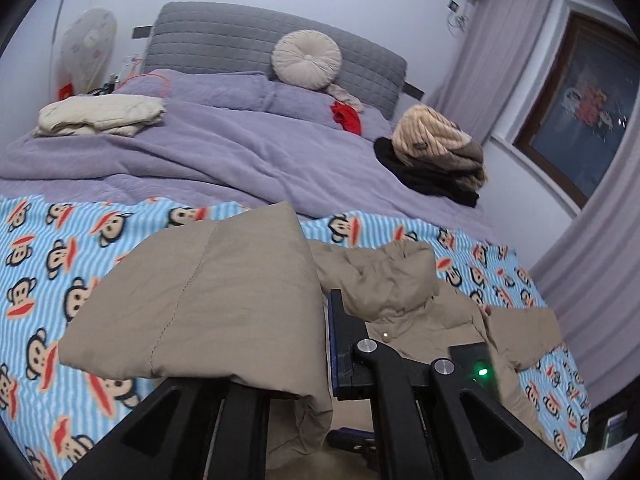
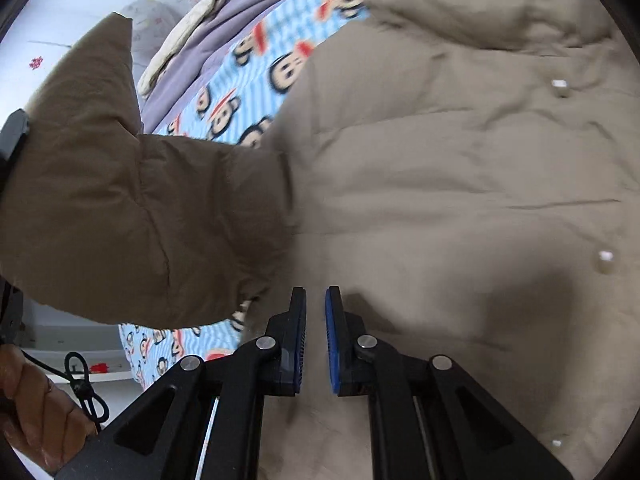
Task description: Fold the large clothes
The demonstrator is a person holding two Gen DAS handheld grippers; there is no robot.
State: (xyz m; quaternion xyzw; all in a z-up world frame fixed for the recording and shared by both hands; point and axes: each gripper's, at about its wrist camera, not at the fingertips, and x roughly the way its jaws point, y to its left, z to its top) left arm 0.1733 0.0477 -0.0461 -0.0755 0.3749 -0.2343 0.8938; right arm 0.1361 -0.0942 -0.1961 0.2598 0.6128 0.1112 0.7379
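A beige padded jacket (image 2: 460, 184) lies spread on the blue monkey-print blanket (image 1: 48, 264), hood (image 1: 392, 276) toward the pillows. My left gripper (image 1: 320, 344) is shut on the jacket's sleeve (image 1: 208, 296) and holds it lifted off the blanket; the sleeve drapes over its left finger. In the right wrist view that sleeve (image 2: 120, 208) hangs raised at the left. My right gripper (image 2: 316, 304) hovers just above the jacket's body, near its left edge, its fingers nearly closed with a narrow gap and nothing between them.
Beyond the blanket lies a purple duvet (image 1: 224, 152) with a folded cream garment (image 1: 104, 114), a pile of tan and black clothes (image 1: 436, 156), a red item (image 1: 346, 116) and a round cushion (image 1: 306, 58). Curtains (image 1: 592, 248) and a window stand at the right.
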